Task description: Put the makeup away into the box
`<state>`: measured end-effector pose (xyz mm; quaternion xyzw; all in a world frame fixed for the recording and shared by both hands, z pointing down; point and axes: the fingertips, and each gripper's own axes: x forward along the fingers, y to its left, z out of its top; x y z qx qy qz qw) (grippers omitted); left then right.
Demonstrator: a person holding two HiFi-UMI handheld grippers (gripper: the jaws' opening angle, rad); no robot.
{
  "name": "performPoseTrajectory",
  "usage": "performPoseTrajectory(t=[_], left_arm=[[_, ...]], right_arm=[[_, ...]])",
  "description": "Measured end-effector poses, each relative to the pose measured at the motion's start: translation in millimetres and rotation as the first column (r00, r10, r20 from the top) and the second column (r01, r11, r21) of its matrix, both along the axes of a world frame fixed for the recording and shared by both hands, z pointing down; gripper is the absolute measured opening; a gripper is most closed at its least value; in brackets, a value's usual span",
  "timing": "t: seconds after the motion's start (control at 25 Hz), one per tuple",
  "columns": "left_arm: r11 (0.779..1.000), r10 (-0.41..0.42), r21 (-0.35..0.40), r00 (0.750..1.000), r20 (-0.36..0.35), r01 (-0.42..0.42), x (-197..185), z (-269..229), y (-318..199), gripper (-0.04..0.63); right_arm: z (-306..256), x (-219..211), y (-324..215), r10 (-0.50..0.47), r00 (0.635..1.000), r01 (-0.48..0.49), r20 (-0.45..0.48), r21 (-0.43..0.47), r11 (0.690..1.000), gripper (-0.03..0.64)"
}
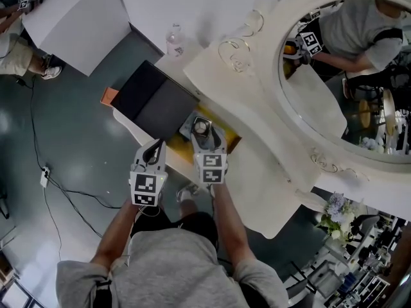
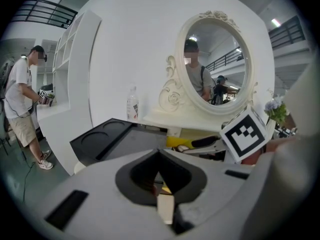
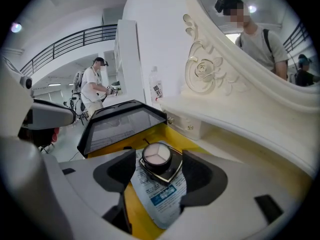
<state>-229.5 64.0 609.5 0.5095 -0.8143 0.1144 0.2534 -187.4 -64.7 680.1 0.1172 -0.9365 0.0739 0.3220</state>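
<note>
The makeup box (image 1: 232,140) has a yellow inside (image 3: 202,145) and stands open on the white dressing table, its black lid (image 1: 156,101) laid back to the left. In the box a black compact with a round pale pan (image 3: 156,157) rests on a white printed sachet (image 3: 167,196). My right gripper (image 3: 159,170) hangs over the box, open, a jaw on each side of the compact and neither pad pressing on it. My left gripper (image 2: 159,153) hovers beside the box's near left edge, tips together, with nothing seen held.
A water bottle (image 1: 174,40) stands behind the lid. The ornate oval mirror (image 1: 347,76) and its carved frame (image 3: 205,71) rise to the right. A small orange thing (image 1: 109,96) lies left of the lid. Another person (image 2: 22,94) works at a shelf far left.
</note>
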Motion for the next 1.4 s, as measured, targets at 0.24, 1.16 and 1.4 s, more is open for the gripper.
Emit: performPoseTrajectory(t=[0.24, 1.16, 1.4], left_arm=[[0.999, 0.029, 0.028, 0.999, 0.026, -0.03, 6, -16, -6, 0.002], [0.897, 0.332, 0.208, 0.905, 0.265, -0.39, 90, -170, -116, 0.002], [0.841, 0.43, 0.216, 0.854, 0.293, -0.497, 132, -183, -139, 0.003]], right_arm=[[-33, 9, -7, 0.027, 0.999, -0.029, 0.045, 0.033, 0.999, 0.281], [-232, 165, -62, 0.308, 0.877, -0.402, 0.369, 0.214, 0.89, 0.172], [-245, 221, -68, 0.411, 0.818, -0.525, 0.403, 0.229, 0.82, 0.103]])
